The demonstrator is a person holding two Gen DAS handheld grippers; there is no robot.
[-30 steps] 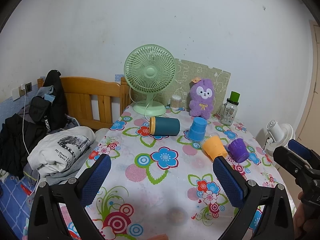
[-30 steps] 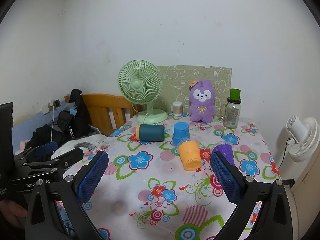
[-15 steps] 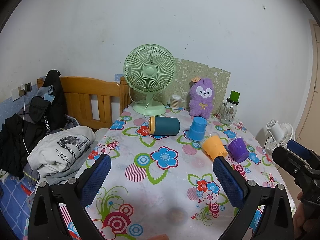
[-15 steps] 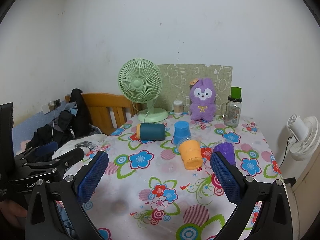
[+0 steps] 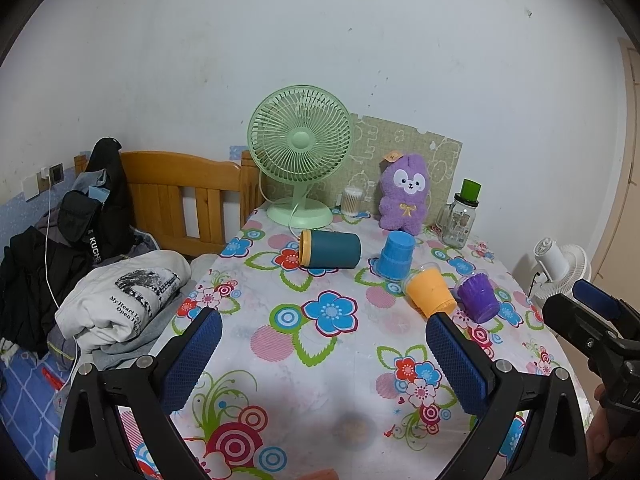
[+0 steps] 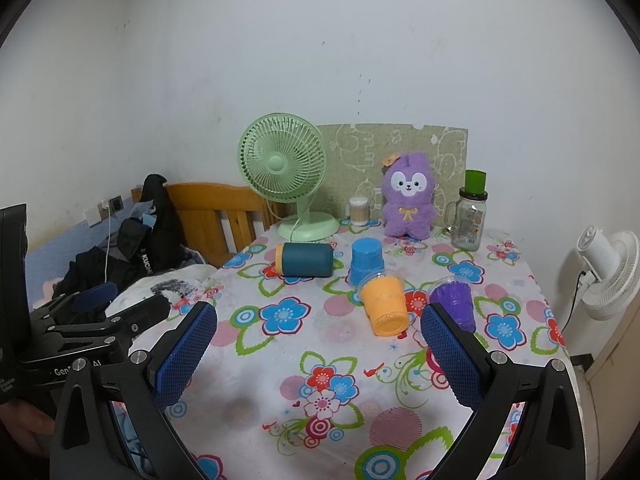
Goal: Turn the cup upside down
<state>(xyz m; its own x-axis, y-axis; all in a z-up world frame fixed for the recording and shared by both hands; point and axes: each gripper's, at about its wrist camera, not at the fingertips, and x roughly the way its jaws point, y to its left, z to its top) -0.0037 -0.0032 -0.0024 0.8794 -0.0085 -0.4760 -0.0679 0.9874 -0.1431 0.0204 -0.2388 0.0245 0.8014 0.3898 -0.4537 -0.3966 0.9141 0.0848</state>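
Several cups are on the flowered table. A dark teal cup (image 5: 330, 249) (image 6: 307, 260) lies on its side. A blue cup (image 5: 395, 255) (image 6: 365, 260) stands upside down. An orange cup (image 5: 431, 293) (image 6: 385, 305) and a purple cup (image 5: 478, 297) (image 6: 455, 304) lie tilted on their sides. My left gripper (image 5: 322, 362) is open and empty, above the table's near edge, well short of the cups. My right gripper (image 6: 318, 362) is open and empty too, near the front edge; it also shows in the left wrist view (image 5: 592, 320).
A green desk fan (image 5: 301, 156), a purple plush toy (image 5: 403, 196), a cotton-swab jar (image 5: 352, 201) and a glass jar with a green lid (image 5: 460, 216) stand along the table's back. A bed with clothes (image 5: 120, 300) is at left. A white fan (image 6: 608, 272) stands at right.
Both grippers have drifted very slightly; the view has barely shifted. The cups have not moved.
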